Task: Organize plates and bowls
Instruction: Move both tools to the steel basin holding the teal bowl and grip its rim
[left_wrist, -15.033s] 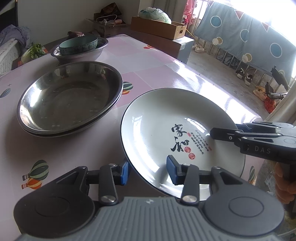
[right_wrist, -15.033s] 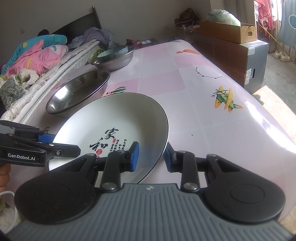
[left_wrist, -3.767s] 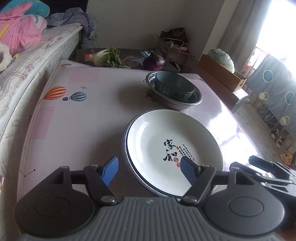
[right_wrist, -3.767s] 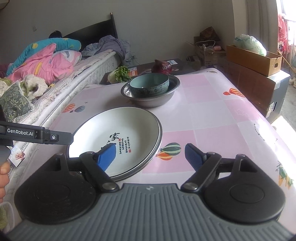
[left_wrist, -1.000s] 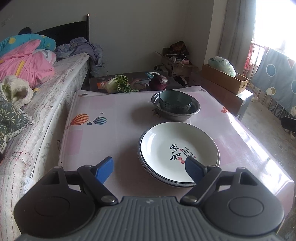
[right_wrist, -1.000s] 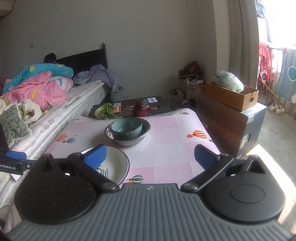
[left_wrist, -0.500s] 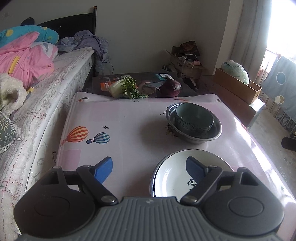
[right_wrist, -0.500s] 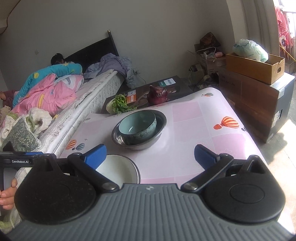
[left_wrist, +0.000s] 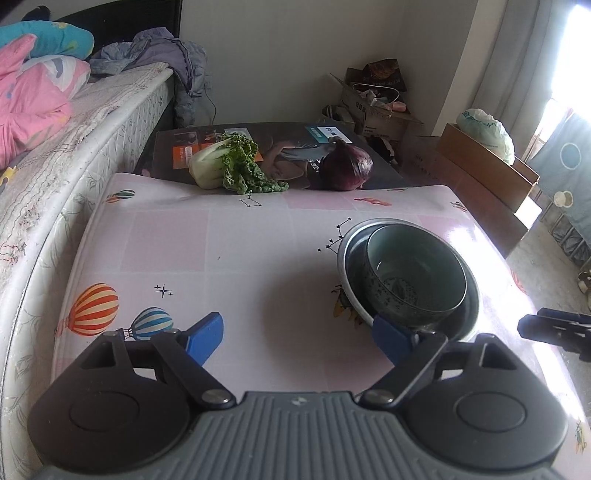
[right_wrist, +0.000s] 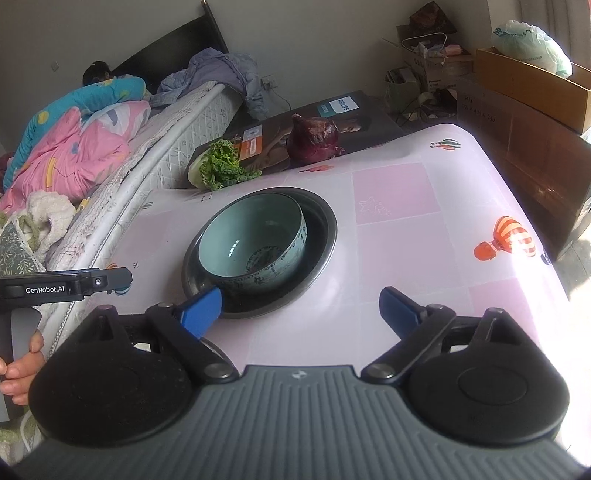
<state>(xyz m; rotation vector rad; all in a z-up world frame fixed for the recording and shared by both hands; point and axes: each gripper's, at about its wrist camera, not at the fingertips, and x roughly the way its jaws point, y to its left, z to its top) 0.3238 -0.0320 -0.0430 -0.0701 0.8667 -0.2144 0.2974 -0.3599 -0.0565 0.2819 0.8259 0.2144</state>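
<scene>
A bedroom with a bed (right_wrist: 110, 155) along one side holds a pink table (right_wrist: 406, 236) printed with balloons. The left tool (left_wrist: 295, 334) hangs above the near part of the table, its blue pads spread wide and nothing between them; the right tool (right_wrist: 301, 308) is spread just as wide and also empty. In the left view the bowl (left_wrist: 415, 275) lies ahead and to the right, so that tool's right pad overlaps its near rim, though whether it touches cannot be told. In the right view the bowl (right_wrist: 255, 242) lies ahead and to the left, with the left pad against the near edge of the basin (right_wrist: 317, 225) that holds it. The bowl thus sits between the two tools, and I judge the right one slightly better lined up with it. The bowl is teal, round, so it has no long axis, and sits mouth up, tilted a little inside the steel basin. Beyond, at the far edge, lie a cabbage (left_wrist: 225, 162) and a purple cabbage (left_wrist: 347, 166). I judge the next move to be a pinch on the bowl's near rim.
</scene>
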